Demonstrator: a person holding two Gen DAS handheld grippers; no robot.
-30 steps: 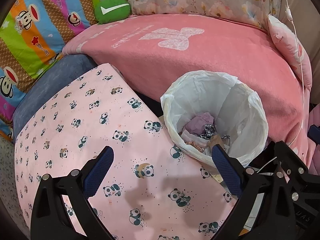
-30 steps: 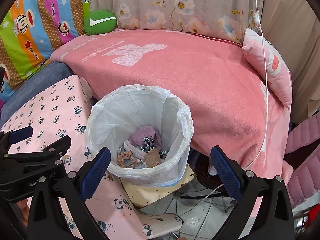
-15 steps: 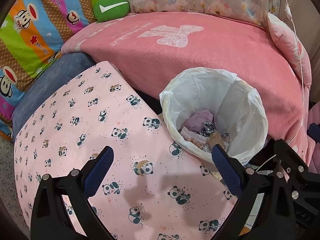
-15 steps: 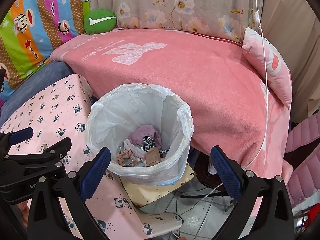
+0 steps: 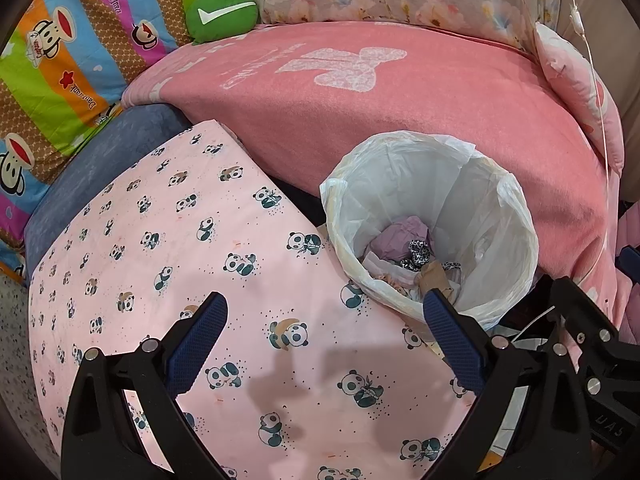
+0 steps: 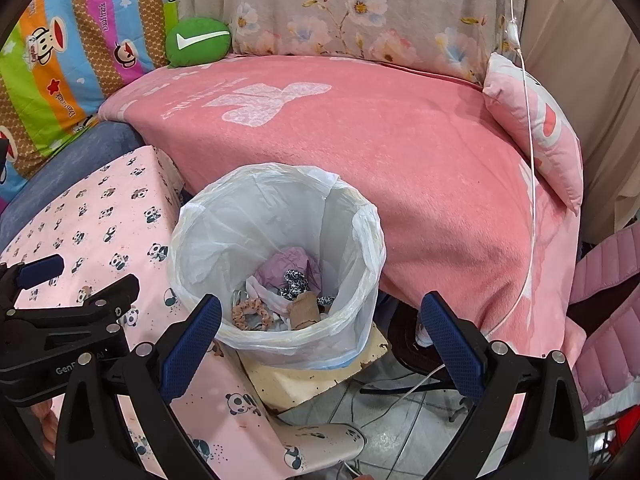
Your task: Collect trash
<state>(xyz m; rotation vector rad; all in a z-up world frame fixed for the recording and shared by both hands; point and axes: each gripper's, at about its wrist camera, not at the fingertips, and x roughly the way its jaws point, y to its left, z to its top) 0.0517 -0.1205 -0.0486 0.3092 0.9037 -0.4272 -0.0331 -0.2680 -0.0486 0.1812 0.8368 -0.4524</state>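
Left wrist view. My left gripper hangs with its jaws spread wide and nothing between them, over the panda-print cover. No loose trash shows on that cloth ahead of me. The trash bin sits ahead and to the right of the tool, its near rim just beyond my right fingertip. I judge the collecting to be between items, or near done: the next move calls for finding another piece, and none is in sight here.

The cover is smooth, taut cotton, faintly stained. The bin liner is thin, translucent, crinkled plastic folded over a round rim. Inside it lies the trash: a lilac crumpled wad, a leopard-spotted scrap and a brown card bit (soft, light stuff, all of it).

Right wrist view. My right gripper is likewise released and empty, poised straight above the bin's near rim, so the bin lies dead ahead between the fingers. The pile shows a frilly tan scrunchie too. Beyond the bin is the pink blanket, fuzzy fleece. Below the tool there is tiled floor with white cables.
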